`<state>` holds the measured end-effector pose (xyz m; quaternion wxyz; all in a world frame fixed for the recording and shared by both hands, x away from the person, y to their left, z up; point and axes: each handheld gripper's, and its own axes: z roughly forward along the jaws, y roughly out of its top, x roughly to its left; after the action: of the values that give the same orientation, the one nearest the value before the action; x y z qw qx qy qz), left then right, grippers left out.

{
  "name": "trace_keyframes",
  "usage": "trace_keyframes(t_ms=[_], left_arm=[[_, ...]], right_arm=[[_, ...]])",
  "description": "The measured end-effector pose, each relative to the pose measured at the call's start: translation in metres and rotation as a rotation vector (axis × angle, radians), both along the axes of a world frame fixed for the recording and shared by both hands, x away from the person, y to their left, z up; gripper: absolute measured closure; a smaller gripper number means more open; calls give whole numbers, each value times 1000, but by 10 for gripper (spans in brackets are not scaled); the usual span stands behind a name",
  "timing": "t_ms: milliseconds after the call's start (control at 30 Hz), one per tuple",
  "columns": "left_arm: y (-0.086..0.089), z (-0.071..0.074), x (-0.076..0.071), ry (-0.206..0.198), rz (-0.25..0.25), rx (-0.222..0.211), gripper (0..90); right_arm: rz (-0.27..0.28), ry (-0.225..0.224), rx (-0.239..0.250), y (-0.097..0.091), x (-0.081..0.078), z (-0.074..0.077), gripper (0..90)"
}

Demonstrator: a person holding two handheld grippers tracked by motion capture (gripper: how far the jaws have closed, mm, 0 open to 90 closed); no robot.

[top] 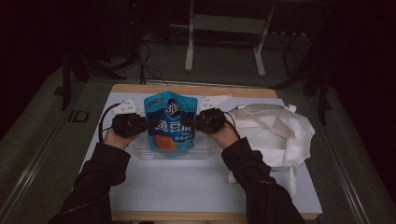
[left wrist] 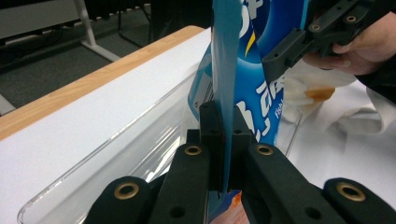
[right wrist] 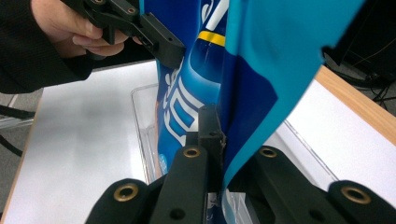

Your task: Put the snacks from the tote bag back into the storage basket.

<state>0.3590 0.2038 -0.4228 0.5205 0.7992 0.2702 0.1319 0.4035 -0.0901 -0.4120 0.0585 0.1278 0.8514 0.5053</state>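
A blue snack pouch (top: 169, 122) with white lettering and an orange patch near its bottom hangs upright over a clear plastic tray (top: 201, 152). My left gripper (top: 150, 124) is shut on the pouch's left edge and my right gripper (top: 190, 124) is shut on its right edge. In the left gripper view the pouch edge (left wrist: 225, 84) is pinched between the black jaws of my left gripper (left wrist: 225, 122), with the other gripper (left wrist: 308, 39) clamped on the far side. In the right gripper view my right gripper (right wrist: 223, 128) clamps the pouch (right wrist: 254, 70) above the tray (right wrist: 142, 130).
A crumpled white cloth bag (top: 275, 133) lies to the right of the tray on the white table top (top: 187, 186). The wooden table edge (top: 187, 88) runs along the back. Black cables (top: 105, 116) trail at the left; a metal stand (top: 224, 37) is on the floor behind.
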Motion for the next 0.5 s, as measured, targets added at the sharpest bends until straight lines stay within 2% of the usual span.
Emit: trace_keyframes(t_ms=[200,367,500], left_arm=[[3,-6,-5,-7,-19,-19,897],[1,-6,-10,-26,-21,-4,895],[0,-6,-11,-24,-11,-5,893]], right_arm=[[5,-2,12,-1,-4,-6,882],[1,-10,14,-3,-9,-8,880],[-4,-12,11,-3,-10,-7,876]])
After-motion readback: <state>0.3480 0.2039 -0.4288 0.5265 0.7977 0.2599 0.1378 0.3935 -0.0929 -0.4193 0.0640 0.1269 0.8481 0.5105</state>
